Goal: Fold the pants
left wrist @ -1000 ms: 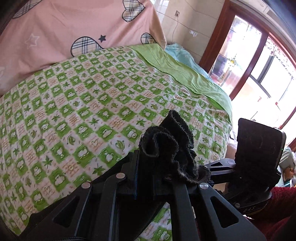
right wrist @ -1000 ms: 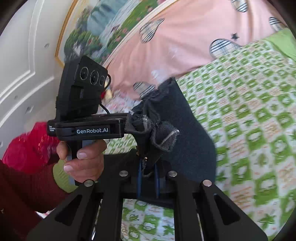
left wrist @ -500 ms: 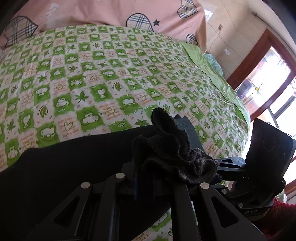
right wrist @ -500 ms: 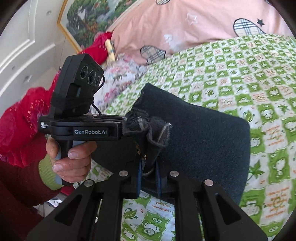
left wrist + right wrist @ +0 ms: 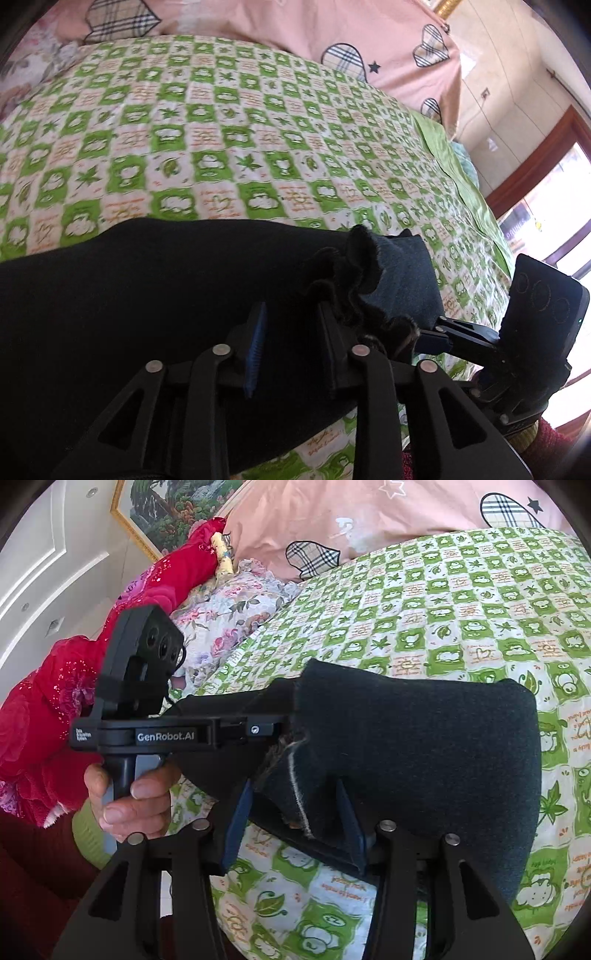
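Both claws are opening over the bed (image 5: 258, 140): the left claw (image 5: 291, 347) and right claw (image 5: 291, 823) release bunched edges of the dark pants (image 5: 147, 295), stretched sideways between them.

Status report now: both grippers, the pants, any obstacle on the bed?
Left gripper and right gripper: jaws opening, cloth edge between them. Dark pants lying on the green checked bedspread. No obstacle seen.

Open bedspread (image 5: 229, 122) beyond pants (image 5: 147, 295); pillows (image 5: 295, 29) probably block.
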### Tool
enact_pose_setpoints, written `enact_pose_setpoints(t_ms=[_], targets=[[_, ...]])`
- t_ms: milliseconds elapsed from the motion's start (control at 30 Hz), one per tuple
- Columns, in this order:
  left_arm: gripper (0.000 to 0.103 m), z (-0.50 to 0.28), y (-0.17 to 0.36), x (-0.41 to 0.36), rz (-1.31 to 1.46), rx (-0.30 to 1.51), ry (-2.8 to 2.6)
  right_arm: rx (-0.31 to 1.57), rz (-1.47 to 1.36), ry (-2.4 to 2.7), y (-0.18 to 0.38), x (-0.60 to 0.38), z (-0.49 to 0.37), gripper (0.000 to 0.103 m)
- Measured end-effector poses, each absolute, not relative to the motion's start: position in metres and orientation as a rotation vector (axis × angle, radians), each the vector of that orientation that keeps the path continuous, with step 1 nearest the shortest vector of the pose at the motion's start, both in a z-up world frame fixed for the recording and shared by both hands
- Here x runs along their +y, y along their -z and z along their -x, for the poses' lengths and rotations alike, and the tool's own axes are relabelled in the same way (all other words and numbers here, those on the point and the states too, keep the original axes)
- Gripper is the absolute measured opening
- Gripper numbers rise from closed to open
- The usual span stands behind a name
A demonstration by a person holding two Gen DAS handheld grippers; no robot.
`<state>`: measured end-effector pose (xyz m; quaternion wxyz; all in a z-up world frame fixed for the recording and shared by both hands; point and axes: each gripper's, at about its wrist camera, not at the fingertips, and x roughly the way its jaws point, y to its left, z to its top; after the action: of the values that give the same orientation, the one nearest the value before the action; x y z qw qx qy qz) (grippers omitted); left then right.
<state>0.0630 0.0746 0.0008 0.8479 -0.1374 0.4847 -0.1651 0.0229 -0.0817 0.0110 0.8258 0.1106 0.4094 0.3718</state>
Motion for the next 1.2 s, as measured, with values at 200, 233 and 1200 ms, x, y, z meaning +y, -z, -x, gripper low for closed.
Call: enact_pose_setpoints(t_ms=[200, 233, 1200], targets=[[0.045, -0.035, -0.002, 0.107, 0.368, 1.002, 0.238, 0.842, -0.227, -0.82, -0.026, -0.075, -0.024, 0.049], [0.046, -0.031, -0.003, 0.112, 0.381, 0.999, 0.219, 0.838, -0.225, -0.825, -0.029, -0.074, -0.024, 0.049], [0.05, 0.105, -0.014, 0.272, 0.693, 0.846, -0.269, 0.872, -0.043, -1.075, -0.045, 0.072, -0.066, 0.049]])
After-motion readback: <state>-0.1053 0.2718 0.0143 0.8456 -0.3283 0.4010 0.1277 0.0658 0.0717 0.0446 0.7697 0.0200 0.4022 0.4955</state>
